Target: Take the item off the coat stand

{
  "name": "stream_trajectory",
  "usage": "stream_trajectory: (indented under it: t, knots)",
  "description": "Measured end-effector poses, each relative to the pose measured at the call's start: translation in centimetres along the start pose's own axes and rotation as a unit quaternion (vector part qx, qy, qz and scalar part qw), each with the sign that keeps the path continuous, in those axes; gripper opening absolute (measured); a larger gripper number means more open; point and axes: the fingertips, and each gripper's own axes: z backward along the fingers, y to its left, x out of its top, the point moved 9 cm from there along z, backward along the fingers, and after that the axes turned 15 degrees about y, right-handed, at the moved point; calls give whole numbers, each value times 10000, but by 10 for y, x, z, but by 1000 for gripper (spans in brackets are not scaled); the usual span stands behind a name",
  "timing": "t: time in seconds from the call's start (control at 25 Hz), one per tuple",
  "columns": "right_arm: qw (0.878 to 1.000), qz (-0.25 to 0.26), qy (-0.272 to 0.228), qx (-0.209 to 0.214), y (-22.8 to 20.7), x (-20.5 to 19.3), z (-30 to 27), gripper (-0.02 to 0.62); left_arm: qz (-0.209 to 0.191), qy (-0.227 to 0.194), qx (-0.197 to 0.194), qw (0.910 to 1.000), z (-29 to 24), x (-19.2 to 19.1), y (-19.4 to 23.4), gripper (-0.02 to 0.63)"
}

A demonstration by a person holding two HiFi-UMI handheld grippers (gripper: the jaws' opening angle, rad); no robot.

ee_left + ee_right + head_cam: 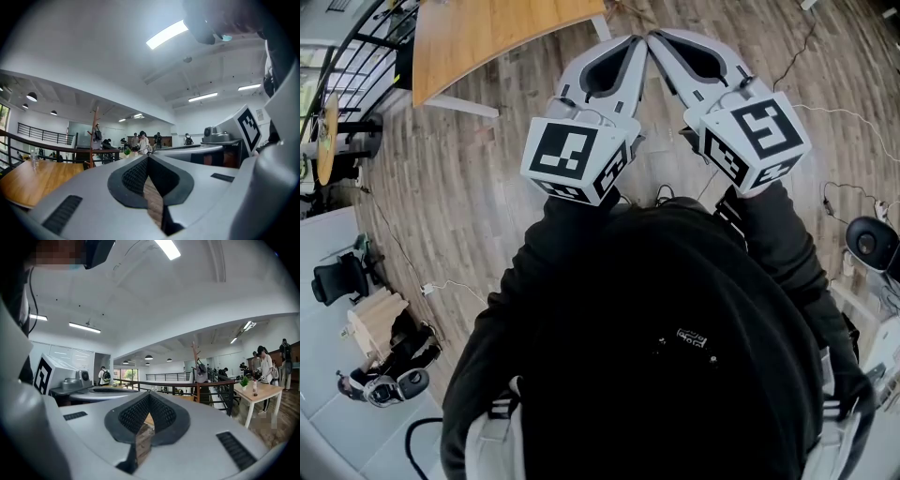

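Now left claw (634, 41) and right claw (657, 38), both closed, point forward side by side.

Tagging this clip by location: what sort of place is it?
Probably an open-plan office or shared workspace: a wooden table, a black office chair, ceiling strip lights, and a railing around an upper level, with a coat stand beside it.

I hold my left gripper (628, 45) toward one o'clock and my right gripper (661, 42) toward eleven, tips touching, both sets of jaws closed and empty.
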Motion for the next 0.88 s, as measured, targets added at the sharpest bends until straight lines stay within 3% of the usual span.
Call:
stream_trajectory:
  t: [0.36, 0.64, 0.88]
  knots:
    - [9998, -81, -14, -164, -31, -2, 17, 15, -61, 25, -177, 9998, -31, 11, -17, -2]
    - [9996, -91, 120, -238, -52, -3, -9, 15, 18, 52, -266, 9996, -60, 5, 7, -2]
    - [9983, -45, 144, -567, -83, 12, -35, 15, 47, -150, -502, 9986, -99, 16, 37, -2]
